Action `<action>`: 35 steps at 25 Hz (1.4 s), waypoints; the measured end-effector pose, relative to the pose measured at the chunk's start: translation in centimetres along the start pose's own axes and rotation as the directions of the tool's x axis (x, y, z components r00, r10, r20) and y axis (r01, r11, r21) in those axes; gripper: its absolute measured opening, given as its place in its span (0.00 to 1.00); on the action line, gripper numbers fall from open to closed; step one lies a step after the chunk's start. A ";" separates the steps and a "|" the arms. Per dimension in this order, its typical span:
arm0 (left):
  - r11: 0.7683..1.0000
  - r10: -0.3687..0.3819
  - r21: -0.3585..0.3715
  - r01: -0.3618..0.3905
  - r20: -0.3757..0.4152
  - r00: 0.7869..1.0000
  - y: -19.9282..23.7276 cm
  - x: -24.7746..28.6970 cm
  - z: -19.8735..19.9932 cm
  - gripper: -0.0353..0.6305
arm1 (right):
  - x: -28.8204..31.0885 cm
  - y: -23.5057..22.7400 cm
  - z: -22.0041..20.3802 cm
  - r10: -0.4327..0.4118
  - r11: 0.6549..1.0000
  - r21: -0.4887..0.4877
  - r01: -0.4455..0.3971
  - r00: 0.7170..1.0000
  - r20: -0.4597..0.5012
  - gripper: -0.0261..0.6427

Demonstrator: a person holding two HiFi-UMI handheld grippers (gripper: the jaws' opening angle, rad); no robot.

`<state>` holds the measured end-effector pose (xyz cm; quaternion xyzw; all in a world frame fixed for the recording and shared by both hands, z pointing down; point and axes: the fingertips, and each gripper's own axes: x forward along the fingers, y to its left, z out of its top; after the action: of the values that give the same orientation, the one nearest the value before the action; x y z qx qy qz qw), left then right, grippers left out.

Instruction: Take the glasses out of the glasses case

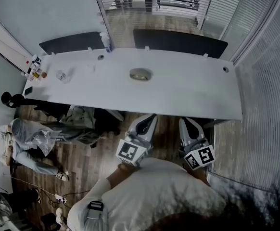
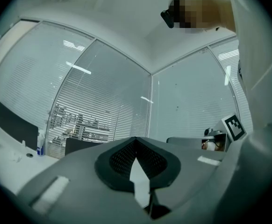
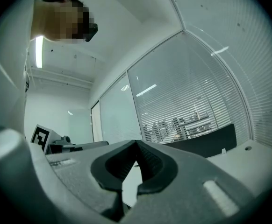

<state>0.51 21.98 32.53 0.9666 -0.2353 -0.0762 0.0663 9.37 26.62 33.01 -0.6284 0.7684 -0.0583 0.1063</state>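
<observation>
step: reach case (image 1: 140, 74), 12 o'clock on desk (image 1: 193, 97) | left tongs (image 1: 150, 118), right tongs (image 1: 184, 121): closed, empty | tip: open first, pin case

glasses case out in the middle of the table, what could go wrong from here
1. The case lies alone on the bare table, well beyond both grippers; a push from one side would probably slide it rather than open it.
2. The left gripper and right gripper are both shut, so each must open before it can take hold of the case.
</observation>
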 end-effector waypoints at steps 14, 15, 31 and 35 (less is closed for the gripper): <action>1.000 0.006 -0.006 -0.006 0.001 1.000 9.2 7.0 3.1 0.05 | 10.9 -3.1 2.0 -0.005 1.000 -0.015 0.005 1.000 -0.024 0.04; 1.000 0.008 -0.011 -0.008 0.000 1.000 9.7 7.3 3.2 0.05 | 11.5 -3.3 2.0 -0.004 1.000 -0.010 0.003 1.000 -0.026 0.04; 0.999 -0.031 -0.034 0.031 -0.006 1.000 18.5 14.7 3.9 0.05 | 22.6 -7.8 2.3 -0.036 0.999 0.004 0.036 0.999 -0.023 0.04; 0.999 -0.033 -0.041 0.033 0.002 0.999 20.6 15.3 4.0 0.05 | 25.2 -7.8 1.7 -0.032 0.999 0.002 0.033 0.999 -0.029 0.04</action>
<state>4.05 -3.60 30.25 0.9688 -0.2178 -0.0829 0.0847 12.49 0.46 30.86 -0.6398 0.7595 -0.0700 0.0950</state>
